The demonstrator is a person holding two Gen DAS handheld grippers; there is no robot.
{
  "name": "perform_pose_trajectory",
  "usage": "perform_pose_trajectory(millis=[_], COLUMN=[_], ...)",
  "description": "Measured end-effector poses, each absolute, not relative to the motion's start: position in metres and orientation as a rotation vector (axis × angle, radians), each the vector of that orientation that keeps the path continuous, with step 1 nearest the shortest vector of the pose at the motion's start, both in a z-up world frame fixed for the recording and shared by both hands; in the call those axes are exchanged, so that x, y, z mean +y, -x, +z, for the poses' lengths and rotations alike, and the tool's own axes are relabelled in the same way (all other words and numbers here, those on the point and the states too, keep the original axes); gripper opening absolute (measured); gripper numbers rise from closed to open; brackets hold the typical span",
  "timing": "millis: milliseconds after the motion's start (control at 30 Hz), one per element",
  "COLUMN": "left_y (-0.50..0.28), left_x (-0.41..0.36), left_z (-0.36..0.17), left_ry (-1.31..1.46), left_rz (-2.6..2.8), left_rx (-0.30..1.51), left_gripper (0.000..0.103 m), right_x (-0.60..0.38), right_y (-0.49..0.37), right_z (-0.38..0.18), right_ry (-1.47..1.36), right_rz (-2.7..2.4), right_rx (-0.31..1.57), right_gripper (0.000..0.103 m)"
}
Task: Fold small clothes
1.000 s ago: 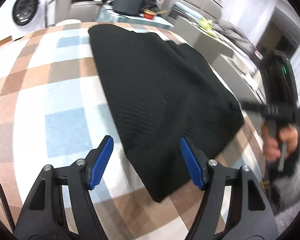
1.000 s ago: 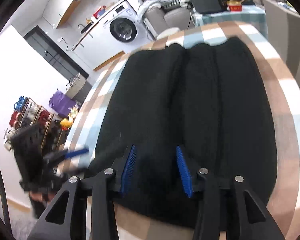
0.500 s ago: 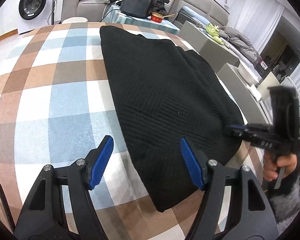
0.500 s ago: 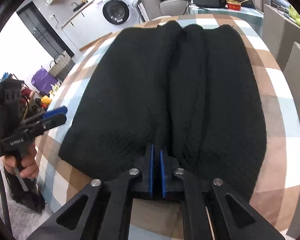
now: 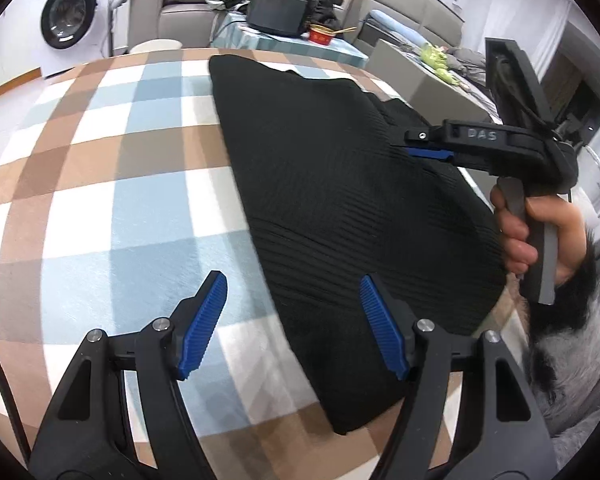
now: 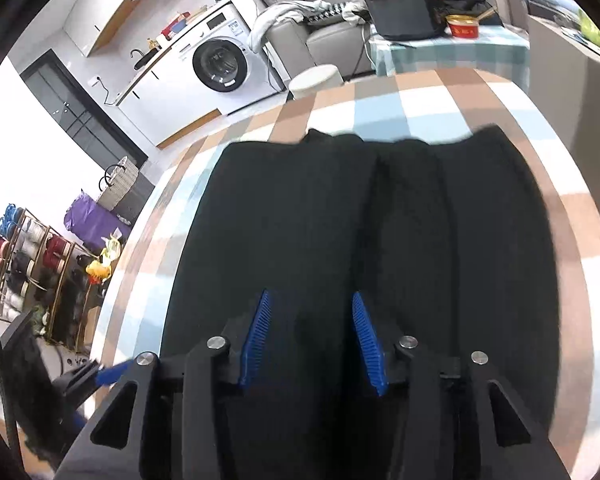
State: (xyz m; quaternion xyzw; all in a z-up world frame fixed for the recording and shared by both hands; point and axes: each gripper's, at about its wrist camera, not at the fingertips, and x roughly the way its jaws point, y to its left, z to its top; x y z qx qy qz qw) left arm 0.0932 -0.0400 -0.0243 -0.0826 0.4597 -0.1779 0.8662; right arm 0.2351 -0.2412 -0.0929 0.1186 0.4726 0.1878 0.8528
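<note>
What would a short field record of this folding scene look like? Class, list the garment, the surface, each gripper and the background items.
garment: black ribbed knit garment, lying flat, lengthwise creases visible in the right wrist view
surface: blue, brown and white checked cloth under the garment
left gripper: jaws wide, nothing between them, at the garment's near left edge
right gripper: jaws opening over the garment, pads not pressing cloth
person's hand: grips the right gripper's handle
background: white front-loading washing machine, red bowl
</note>
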Motion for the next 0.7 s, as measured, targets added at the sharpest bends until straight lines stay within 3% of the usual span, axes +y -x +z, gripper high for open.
perform_pose_trajectory(millis=[33,67,167,300,500,700], left_y=[-0.095,-0.097,-0.100,-0.101,-0.100,-0.095], left_x=[-0.038,-0.036,-0.032,-0.029,-0.034,-0.041], left_z=[-0.025,-0.025,-0.024,-0.022,-0.021,-0.024], left_ry=[0.178,0.183,0.196,0.221,0.221,0.223], left_rz=[-0.364,-0.359,-0.354,-0.370,-0.384,-0.394], left_rx=[0.964,0.964,0.957,0.951,0.949,0.957], left_gripper=[0.067,0.067,0.067,0.067,0.067,0.067], right_x=[-0.241,-0.239,-0.237,-0.241,-0.261,-0.278], right_y=[-0.243,-0.248,-0.247,-0.227,-0.237,-0.220], right_z=[-0.098,-0.102,-0.099,-0.062,-0.090,-0.095], right_ry=[-0.239,-0.222,-0.222,-0.203,-0.226,-0.305], right_rz=[0.377,0.364,0.387,0.408,0.285,0.346], right_rx=[1.002,1.013,0.993,0.834,0.937,0.999], right_gripper=[0.037,0.022,0.010,0.009,0.010,0.021])
